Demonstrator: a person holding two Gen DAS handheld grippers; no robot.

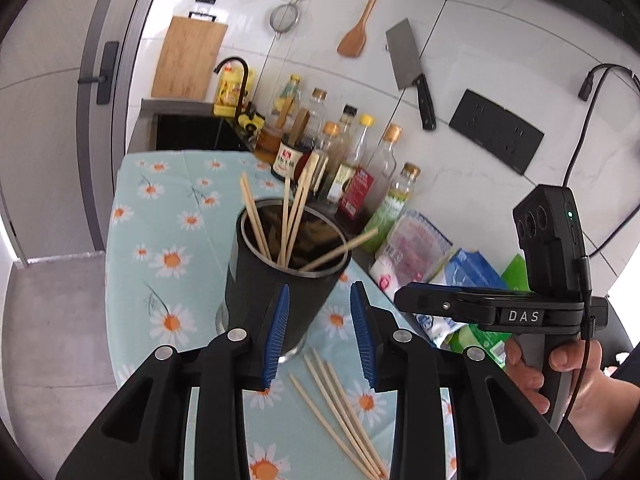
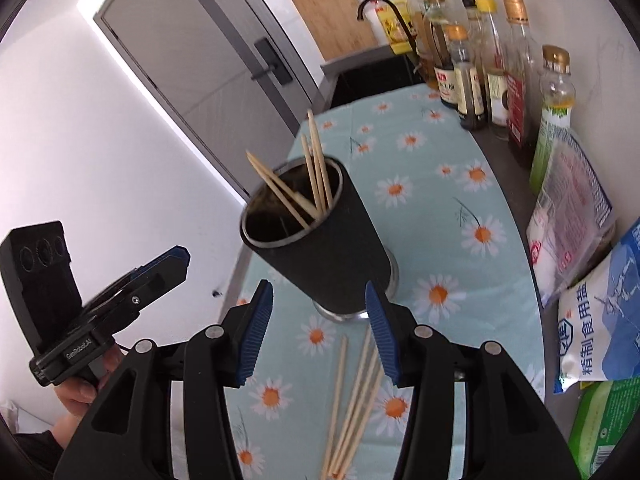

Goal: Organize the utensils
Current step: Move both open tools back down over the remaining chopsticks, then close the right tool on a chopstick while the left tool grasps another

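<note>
A black utensil cup (image 1: 276, 280) with a metal rim stands on the daisy tablecloth (image 1: 160, 248) and holds several wooden chopsticks (image 1: 288, 220). More loose chopsticks (image 1: 340, 412) lie flat on the cloth in front of the cup. My left gripper (image 1: 320, 332) is open and empty, just in front of and above the cup's base. In the right wrist view the cup (image 2: 320, 248) stands ahead, and my right gripper (image 2: 320, 336) is open and empty above the loose chopsticks (image 2: 356, 396). Each gripper shows from the side in the other's view, the right one (image 1: 404, 300) and the left one (image 2: 180, 260).
Sauce and oil bottles (image 1: 352, 160) line the wall behind the cup. Bags of salt (image 2: 600, 320) and other packets lie at the right. A cleaver (image 1: 408, 68), spatula, strainer and cutting board (image 1: 188, 64) are at the wall. A sink with a black tap (image 2: 384, 12) lies beyond the cloth.
</note>
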